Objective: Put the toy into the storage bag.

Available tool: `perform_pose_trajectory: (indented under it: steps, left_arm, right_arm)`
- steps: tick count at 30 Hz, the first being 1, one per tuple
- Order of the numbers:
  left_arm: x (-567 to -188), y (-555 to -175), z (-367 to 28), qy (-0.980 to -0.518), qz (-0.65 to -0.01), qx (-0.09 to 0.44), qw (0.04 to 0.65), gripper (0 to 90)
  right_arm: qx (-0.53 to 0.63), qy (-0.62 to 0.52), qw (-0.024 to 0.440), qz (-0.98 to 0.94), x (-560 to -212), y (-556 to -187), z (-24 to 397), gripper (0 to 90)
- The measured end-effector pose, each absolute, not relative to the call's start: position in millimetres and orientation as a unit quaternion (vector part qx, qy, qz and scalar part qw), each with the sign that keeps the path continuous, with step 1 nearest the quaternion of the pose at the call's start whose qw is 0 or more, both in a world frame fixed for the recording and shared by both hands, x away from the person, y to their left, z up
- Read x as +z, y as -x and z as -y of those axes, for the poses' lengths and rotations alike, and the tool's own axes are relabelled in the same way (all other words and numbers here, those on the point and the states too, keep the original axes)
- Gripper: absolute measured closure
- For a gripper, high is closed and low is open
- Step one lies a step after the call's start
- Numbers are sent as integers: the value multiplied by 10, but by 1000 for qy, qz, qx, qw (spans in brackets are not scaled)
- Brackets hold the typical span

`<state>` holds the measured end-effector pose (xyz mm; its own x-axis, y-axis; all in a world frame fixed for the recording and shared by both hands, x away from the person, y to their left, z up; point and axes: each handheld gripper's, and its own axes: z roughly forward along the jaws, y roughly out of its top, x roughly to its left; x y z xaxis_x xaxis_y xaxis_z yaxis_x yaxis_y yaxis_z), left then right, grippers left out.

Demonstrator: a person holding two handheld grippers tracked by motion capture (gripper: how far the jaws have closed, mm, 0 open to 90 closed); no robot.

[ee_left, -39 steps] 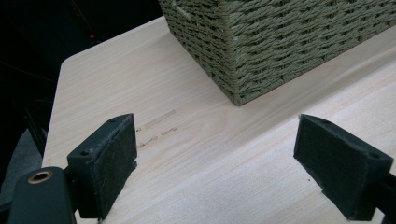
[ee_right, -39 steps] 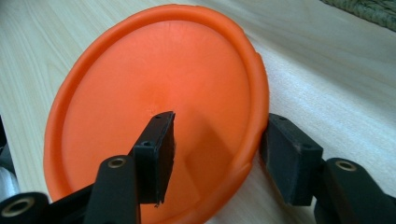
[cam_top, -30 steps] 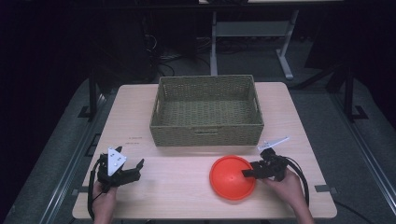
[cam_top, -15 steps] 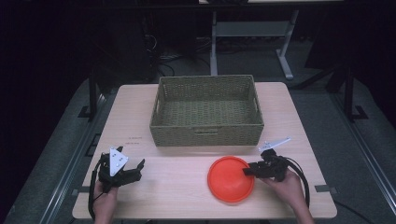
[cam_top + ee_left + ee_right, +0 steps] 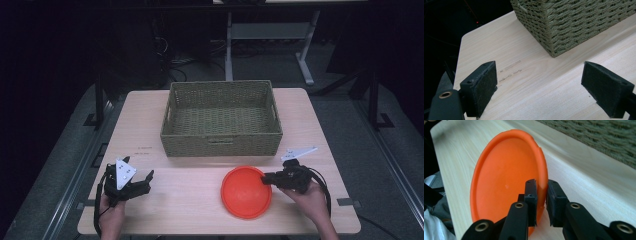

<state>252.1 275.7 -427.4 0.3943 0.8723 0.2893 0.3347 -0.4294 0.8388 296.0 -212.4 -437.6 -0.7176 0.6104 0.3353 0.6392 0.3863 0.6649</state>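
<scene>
A round orange plate lies on the wooden table in front of a woven basket. My right gripper reaches the plate's right rim from the right. Its jaws have just been closing, and in the right gripper view the pads press on the rim of the orange plate, so the right gripper is shut on it. My left gripper rests near the table's front left. It stands open in the left gripper view, with bare table between its pads.
The empty olive basket takes up the middle of the table's far half. A strip of bare wood runs between the basket and the front edge. Dark floor and a metal stand's legs lie beyond the table.
The right gripper's jaws have closed onto the plate's right rim. The plate has barely shifted. The left hand and its gripper have stayed where they were.
</scene>
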Motion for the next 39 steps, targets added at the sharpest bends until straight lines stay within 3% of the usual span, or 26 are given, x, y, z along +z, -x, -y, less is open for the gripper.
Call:
perform_pose_trajectory:
  steps: [21,39]
  left_arm:
    - [-4256,-2503,-2828,-747,-413,382,355,128]
    - [-4255,-2500,-2828,-747,-414,381,353,128]
  right_arm:
    - [-407,341,-2,847,-3979,-2894,1928,823]
    - [-405,323,-26,855,-3479,-3064,1896,822]
